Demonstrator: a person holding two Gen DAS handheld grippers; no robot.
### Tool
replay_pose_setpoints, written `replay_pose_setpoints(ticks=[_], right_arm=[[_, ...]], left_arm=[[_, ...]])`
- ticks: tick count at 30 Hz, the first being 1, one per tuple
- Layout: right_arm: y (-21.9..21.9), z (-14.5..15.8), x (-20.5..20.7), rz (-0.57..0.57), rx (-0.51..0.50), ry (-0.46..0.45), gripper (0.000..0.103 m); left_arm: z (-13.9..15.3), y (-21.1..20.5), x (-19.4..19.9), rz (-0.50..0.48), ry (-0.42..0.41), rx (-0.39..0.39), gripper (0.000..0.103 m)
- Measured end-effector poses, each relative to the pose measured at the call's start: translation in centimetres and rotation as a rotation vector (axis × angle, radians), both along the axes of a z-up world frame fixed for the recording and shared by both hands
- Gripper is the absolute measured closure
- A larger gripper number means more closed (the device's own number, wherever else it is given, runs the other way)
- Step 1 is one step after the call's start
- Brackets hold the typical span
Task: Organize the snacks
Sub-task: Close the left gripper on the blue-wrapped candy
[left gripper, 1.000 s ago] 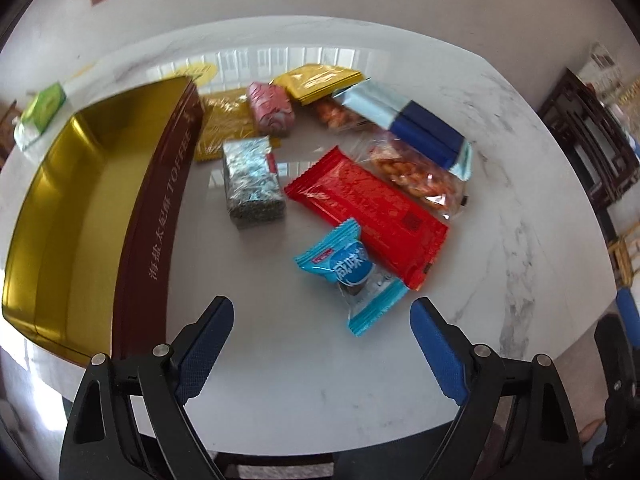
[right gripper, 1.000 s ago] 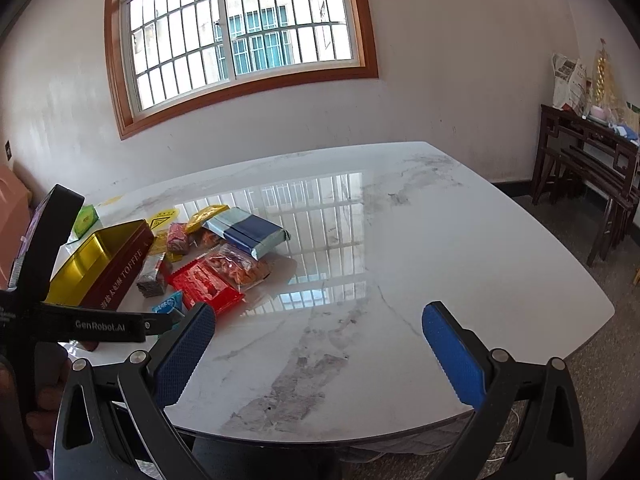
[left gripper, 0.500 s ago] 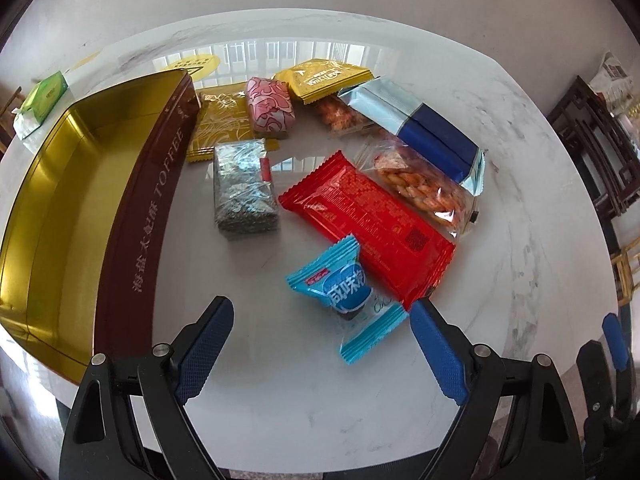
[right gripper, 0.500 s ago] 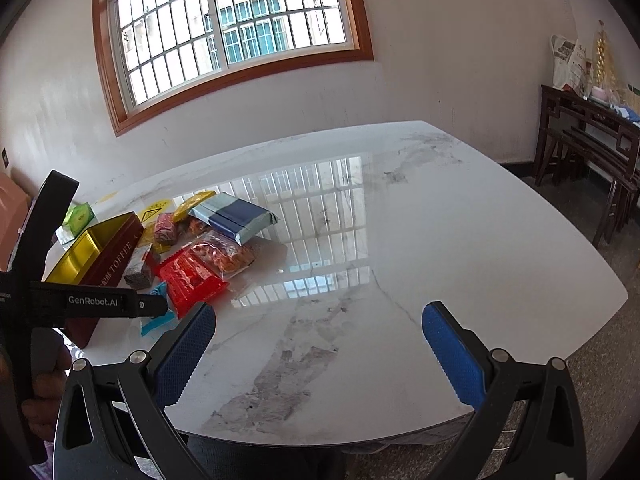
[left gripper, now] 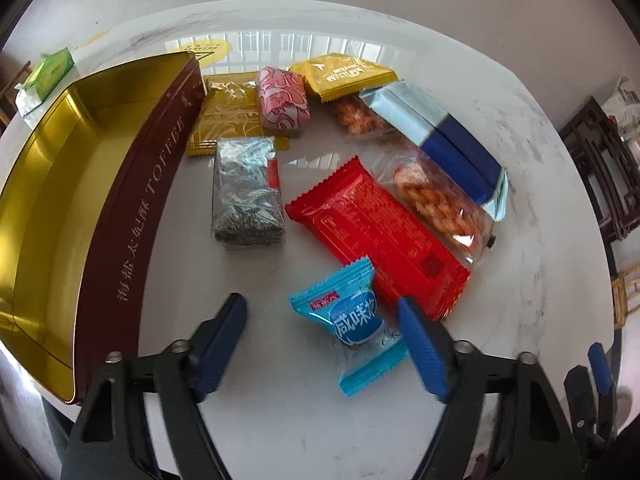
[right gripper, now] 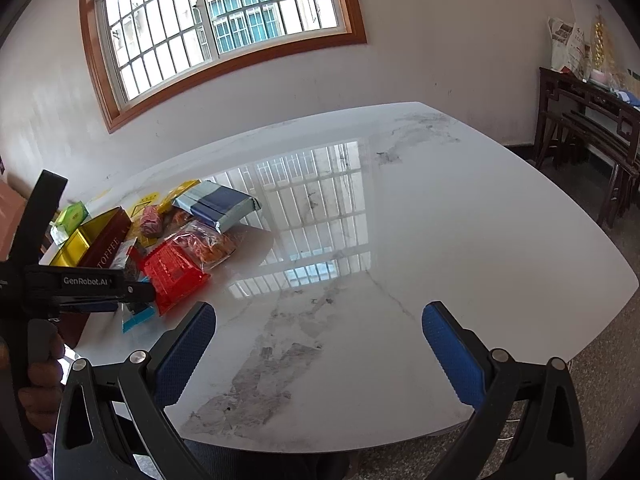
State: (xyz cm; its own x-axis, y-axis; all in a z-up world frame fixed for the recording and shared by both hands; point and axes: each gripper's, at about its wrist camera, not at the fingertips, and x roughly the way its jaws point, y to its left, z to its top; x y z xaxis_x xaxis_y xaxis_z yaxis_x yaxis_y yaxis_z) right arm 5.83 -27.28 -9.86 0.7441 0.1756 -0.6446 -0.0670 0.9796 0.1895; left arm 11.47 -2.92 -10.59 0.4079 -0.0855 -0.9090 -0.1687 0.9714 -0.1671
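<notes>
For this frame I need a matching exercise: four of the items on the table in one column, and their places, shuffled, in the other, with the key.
Things:
1. light blue candy
2. red packet
3. green box
4. pink wrapped snack

Places:
A. beyond the far end of the toffee tin, near the table's far edge
B. between the fingers of the left gripper, on the table
C. between the two yellow packets
D. just beyond the candy, under its top corner

Pairs: 1-B, 2-D, 3-A, 4-C
</notes>
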Motion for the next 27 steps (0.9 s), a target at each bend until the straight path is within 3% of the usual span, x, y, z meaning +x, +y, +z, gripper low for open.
replay_pose_setpoints(ticks=[3, 4, 5, 19, 27], right_arm=[[-0.2, -0.2, 0.1, -0.002, 0.005, 0.008, 0.000], [-0.2, -0.2, 0.2, -0.003, 0.005, 0.010, 0.000], [-0.3, -0.3, 0.3, -0.005, 0.005, 0.011, 0.000], [0.0, -0.2, 0.4, 0.008, -0.004, 0.015, 0.000], [1.4, 0.7, -0.1, 0.098, 0.004, -0.012, 0.000]], left_arm=[[0.0, 0.2, 0.2, 0.003, -0.012, -0.013, 0.040], [0.1, 0.2, 0.1, -0.004, -0.025, -0.025, 0.056], [0.1, 0.3, 0.2, -0.014, -0.026, -0.032, 0.061], [0.7, -0.6, -1.3, -0.070, -0.067, 0.014, 0.066], [2.2, 0.2, -2.6, -0.076, -0.094, -0.001, 0.066]])
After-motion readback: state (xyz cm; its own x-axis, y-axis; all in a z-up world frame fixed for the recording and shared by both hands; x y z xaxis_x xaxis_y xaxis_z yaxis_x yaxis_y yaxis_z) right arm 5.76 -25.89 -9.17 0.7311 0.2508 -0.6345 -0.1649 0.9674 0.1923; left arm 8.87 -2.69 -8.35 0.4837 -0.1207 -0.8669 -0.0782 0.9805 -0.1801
